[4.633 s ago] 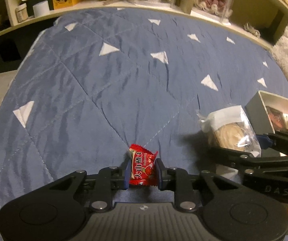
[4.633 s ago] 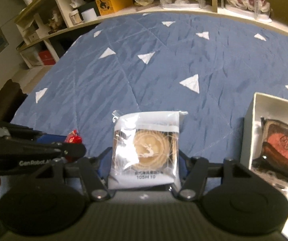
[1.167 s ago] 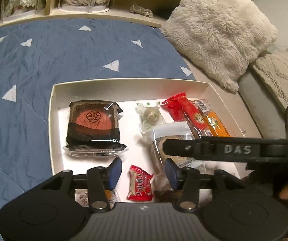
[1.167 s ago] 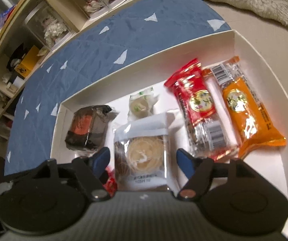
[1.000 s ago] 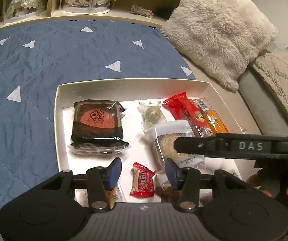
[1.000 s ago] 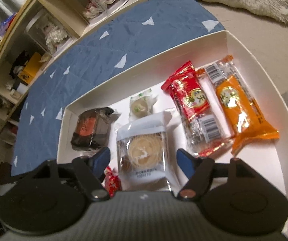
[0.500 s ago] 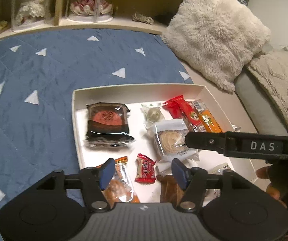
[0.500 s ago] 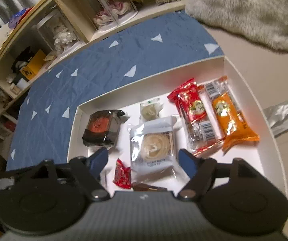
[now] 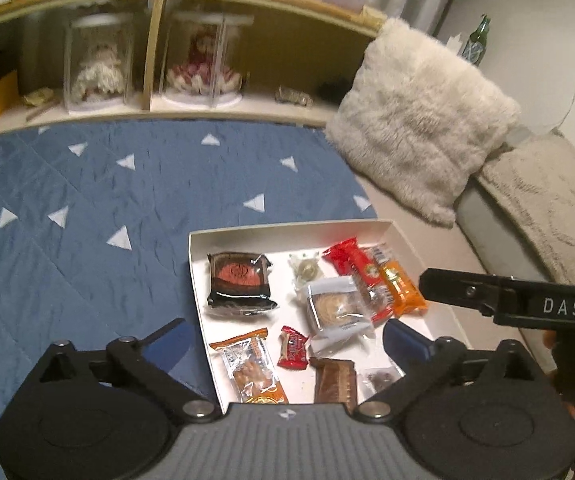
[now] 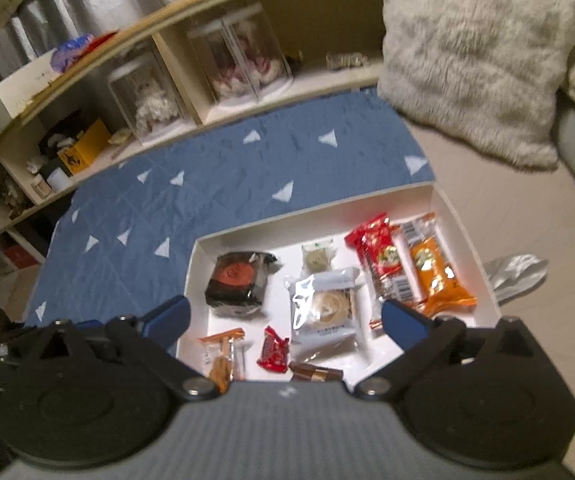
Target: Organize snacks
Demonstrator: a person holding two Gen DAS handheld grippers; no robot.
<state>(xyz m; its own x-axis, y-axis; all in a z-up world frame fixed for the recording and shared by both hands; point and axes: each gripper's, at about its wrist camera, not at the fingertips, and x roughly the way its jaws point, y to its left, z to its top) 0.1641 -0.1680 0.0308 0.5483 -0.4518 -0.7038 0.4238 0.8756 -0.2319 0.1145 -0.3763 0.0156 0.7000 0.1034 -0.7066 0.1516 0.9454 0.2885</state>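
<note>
A white cardboard box (image 9: 287,231) (image 10: 315,218) lies at the edge of the blue quilt and holds several wrapped snacks. Among them are a small red candy (image 9: 293,348) (image 10: 274,349), a clear-wrapped round biscuit (image 9: 334,310) (image 10: 329,307), a dark cake pack (image 9: 240,280) (image 10: 239,278) and red (image 9: 353,266) and orange (image 9: 401,286) bars. My left gripper (image 9: 287,340) hovers above the box, jaws opening wide, nothing between them. My right gripper (image 10: 285,320) is also high over the box, jaws opening wide and empty; one of its fingers (image 9: 487,292) crosses the left wrist view.
A fluffy white cushion (image 9: 419,140) (image 10: 475,52) leans at the right, by a beige seat (image 9: 547,208). Low wooden shelves (image 9: 167,104) with clear display cases (image 10: 243,48) run behind the quilt (image 9: 87,220). A crumpled silver wrapper (image 10: 519,272) lies right of the box.
Both grippers let go of their snacks in the box, spread their jaws wide and rose up and back. The red candy and the round biscuit now lie in the box.
</note>
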